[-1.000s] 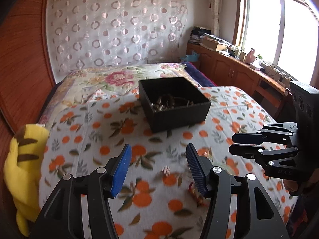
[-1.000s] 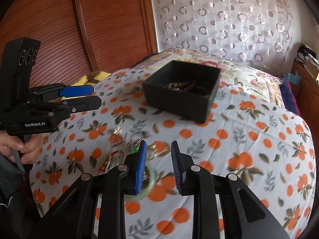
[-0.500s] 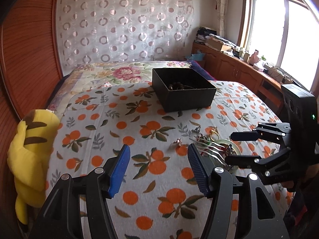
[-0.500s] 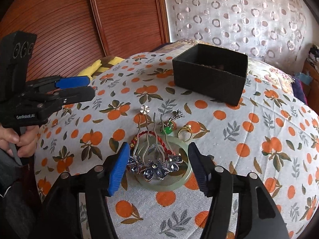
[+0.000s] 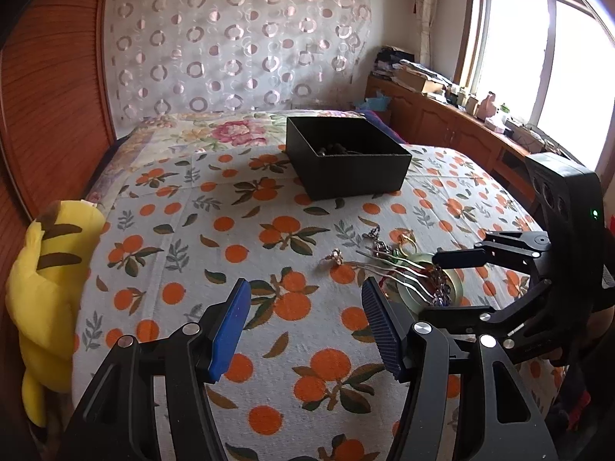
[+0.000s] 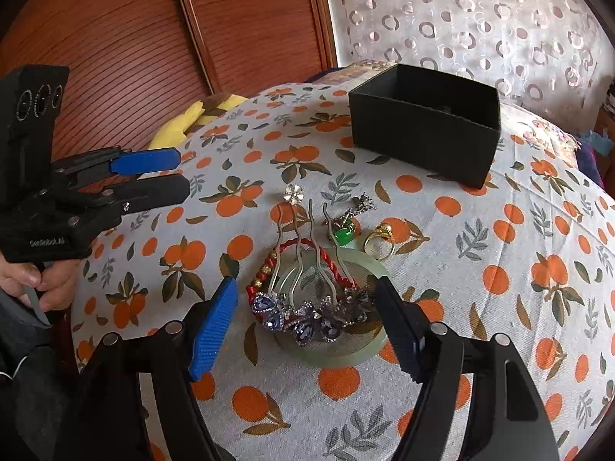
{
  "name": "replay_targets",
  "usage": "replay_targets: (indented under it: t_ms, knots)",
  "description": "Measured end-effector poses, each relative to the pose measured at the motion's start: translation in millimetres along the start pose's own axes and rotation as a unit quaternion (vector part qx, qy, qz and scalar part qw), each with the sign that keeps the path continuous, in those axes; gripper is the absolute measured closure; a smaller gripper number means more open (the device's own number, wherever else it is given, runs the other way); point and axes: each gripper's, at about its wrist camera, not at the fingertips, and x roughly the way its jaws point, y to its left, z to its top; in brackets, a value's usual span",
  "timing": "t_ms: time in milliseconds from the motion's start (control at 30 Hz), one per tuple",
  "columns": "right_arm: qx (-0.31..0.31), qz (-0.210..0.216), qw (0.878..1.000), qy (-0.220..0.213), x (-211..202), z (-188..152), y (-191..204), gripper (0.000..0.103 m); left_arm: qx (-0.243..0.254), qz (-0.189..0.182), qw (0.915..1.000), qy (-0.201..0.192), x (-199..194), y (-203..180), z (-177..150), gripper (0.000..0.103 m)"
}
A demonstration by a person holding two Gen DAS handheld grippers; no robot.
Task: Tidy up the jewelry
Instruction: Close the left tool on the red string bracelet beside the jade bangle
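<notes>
A pile of jewelry lies on the orange-print bedspread: a hair comb with purple gems, a jade bangle, a red cord bracelet, a green-stone pendant, a gold ring and a flower earring. My right gripper is open, its jaws on either side of the comb. My left gripper is open and empty, left of the pile. A black box with some jewelry inside stands farther back.
A yellow plush toy lies at the bed's left edge. A wooden wardrobe stands behind it. A curtain hangs at the back. Cabinets with clutter run under the window on the right.
Both grippers have pulled back from the box toward the near side of the bed. My right gripper has opened wide and now sits low over the hair comb.
</notes>
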Motion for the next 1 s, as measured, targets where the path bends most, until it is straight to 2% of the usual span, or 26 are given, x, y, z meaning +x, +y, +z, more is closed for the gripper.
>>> replay_targets:
  t_ms: [167,433,800,867,933,1000]
  knots:
    - [-0.008,-0.019,1.0,0.003,1,-1,1,0.037,0.001,-0.002,1.0,0.003,1,-3,-1,0.046]
    - [-0.001,-0.03,0.999,-0.026,-19,-2,-5,0.037,0.004,-0.013,0.9998,0.014,9,-9,-4,0.046]
    - [0.017,-0.061,0.995,-0.075,-55,-4,-27,0.037,0.015,-0.047,0.9978,0.045,33,-30,-2,0.046]
    - [0.02,-0.065,0.995,-0.079,-59,-6,-32,0.037,0.015,-0.055,0.9971,0.049,38,-33,-3,0.05]
    - [0.022,-0.068,0.994,-0.08,-62,-8,-35,0.037,0.014,-0.061,0.9964,0.058,43,-36,-3,0.063]
    - [0.024,-0.071,0.994,-0.079,-61,-10,-37,0.037,0.014,-0.063,0.9958,0.065,46,-39,-4,0.07]
